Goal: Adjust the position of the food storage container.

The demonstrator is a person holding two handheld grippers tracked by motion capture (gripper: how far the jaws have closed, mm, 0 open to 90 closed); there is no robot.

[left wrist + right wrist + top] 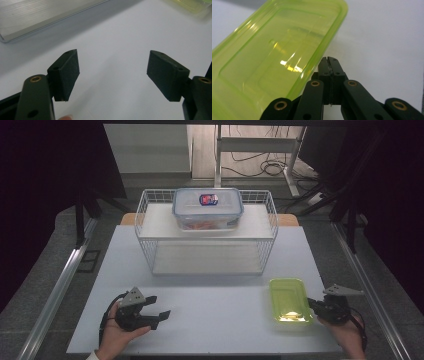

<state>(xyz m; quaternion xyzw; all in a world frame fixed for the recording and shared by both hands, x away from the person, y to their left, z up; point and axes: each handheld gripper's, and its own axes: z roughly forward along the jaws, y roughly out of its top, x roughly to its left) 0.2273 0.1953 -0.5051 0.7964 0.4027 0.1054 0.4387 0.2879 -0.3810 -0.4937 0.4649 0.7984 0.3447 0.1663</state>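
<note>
A translucent lime-green container (289,299) lies open side up on the white table at the front right. My right gripper (312,304) is at its right edge. In the right gripper view the jaws of that gripper (328,60) are pressed together with nothing between them, their tips right beside the green container's (274,57) rim. My left gripper (159,306) rests at the front left of the table, held in a hand. It is open, and in the left gripper view its pads (67,72) stand wide apart over bare table.
A white wire rack (145,220) with two shelves stands at the middle back of the table (215,320). A clear lidded box (208,209) with a blue-red label sits on its top shelf. Dark curtains hang on both sides, and metal rails run along the table's edges.
</note>
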